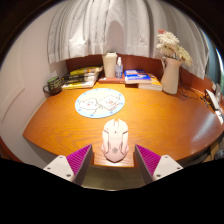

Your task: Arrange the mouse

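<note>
A white computer mouse [115,139] lies on the wooden table [50,122], just ahead of a round pale mouse mat [100,102] that lies further back. My gripper [114,160] is open, its purple pads [80,160] to either side of the mouse's near end. The mouse stands between the fingers with a gap at each side and rests on the table.
At the back of the table are stacked books [78,78], a pale jug [110,65], a small bottle [119,68], more books [138,77] and a white vase with flowers [170,70]. White curtains hang behind. The table's front edge is just under the fingers.
</note>
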`<state>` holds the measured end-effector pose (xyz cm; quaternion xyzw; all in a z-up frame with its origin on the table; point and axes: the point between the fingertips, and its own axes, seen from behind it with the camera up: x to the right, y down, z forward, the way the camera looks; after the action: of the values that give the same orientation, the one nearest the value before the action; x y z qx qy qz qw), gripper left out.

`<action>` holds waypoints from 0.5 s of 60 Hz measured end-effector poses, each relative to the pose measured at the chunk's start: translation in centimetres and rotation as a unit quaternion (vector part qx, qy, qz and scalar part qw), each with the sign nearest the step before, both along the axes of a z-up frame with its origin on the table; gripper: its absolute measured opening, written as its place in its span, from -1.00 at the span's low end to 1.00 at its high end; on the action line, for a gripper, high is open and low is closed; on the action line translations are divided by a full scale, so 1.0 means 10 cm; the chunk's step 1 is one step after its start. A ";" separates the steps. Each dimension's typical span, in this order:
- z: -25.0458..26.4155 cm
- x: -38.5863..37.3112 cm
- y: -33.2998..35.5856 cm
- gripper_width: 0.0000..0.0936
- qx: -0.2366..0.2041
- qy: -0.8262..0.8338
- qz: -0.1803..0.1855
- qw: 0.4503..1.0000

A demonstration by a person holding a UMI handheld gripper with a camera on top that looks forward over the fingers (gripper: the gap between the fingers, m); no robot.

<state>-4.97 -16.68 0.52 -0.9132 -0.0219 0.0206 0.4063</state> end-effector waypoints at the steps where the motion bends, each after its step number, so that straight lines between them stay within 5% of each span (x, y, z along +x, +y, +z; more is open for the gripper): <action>1: -0.01 0.00 0.06 0.84 0.000 0.000 -0.004 1.000; 11: -0.08 0.01 0.51 0.77 -0.005 -0.009 -0.028 1.000; 23: -0.18 -0.01 0.65 0.18 -0.002 -0.014 -0.038 0.999; 30: -0.18 -0.03 0.65 0.06 0.006 -0.020 -0.037 0.999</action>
<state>-5.25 -10.15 -1.26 -0.9113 0.0040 -0.0130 0.4115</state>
